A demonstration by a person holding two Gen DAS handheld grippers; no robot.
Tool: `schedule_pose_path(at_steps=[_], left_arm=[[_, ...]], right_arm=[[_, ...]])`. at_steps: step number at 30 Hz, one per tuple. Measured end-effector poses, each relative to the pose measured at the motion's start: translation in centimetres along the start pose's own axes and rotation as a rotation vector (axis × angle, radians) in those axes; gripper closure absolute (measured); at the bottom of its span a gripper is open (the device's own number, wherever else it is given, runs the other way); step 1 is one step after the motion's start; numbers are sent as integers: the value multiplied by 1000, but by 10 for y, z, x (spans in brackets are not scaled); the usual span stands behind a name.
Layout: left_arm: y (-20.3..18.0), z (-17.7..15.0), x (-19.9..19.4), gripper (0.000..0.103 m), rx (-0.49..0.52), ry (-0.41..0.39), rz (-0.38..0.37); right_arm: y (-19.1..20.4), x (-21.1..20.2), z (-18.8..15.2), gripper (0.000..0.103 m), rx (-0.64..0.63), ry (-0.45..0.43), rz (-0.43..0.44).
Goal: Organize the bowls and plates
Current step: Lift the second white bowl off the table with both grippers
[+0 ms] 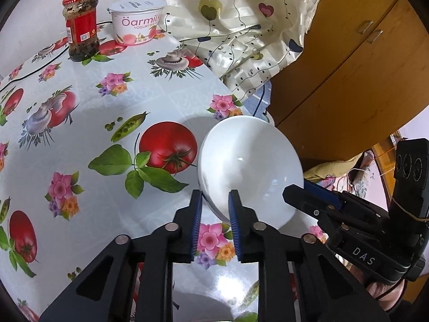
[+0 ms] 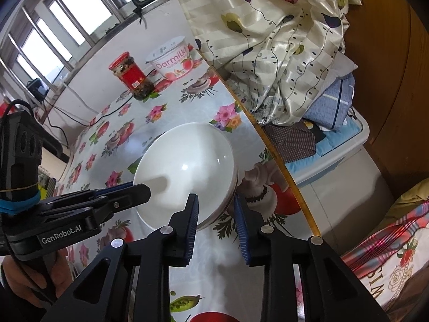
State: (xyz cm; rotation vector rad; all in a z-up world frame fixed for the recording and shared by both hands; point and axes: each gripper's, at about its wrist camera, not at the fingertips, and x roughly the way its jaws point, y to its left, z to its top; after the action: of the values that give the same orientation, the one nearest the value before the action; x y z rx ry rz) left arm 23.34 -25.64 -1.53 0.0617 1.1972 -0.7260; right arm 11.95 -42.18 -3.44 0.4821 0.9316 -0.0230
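A white bowl (image 1: 249,169) sits near the edge of a table (image 1: 107,112) with a tomato-print cloth, tilted, its hollow facing the cameras; the left gripper (image 1: 214,198) straddles its near rim, jaws narrow, contact unclear; the right gripper (image 2: 215,204) likewise brackets the opposite rim; a jar (image 1: 81,24) and a yogurt tub (image 1: 138,20) stand well behind.

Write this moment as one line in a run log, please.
task: organize plates and bowls | left gripper: astride white bowl rim, grip unclear | right gripper: astride same rim, grip unclear
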Motion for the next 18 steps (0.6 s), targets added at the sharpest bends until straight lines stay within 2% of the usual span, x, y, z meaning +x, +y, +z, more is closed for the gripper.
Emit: schedule_pose_path(at_steps=[8,18], left_arm=[[-2,1,0,85,6,-7,5],[-2,-4,-22,84,4,-53,15]], right_arm=[[-1,4,1,80,-1,-1,-11],[10,-10,0,80,-21,-20,1]])
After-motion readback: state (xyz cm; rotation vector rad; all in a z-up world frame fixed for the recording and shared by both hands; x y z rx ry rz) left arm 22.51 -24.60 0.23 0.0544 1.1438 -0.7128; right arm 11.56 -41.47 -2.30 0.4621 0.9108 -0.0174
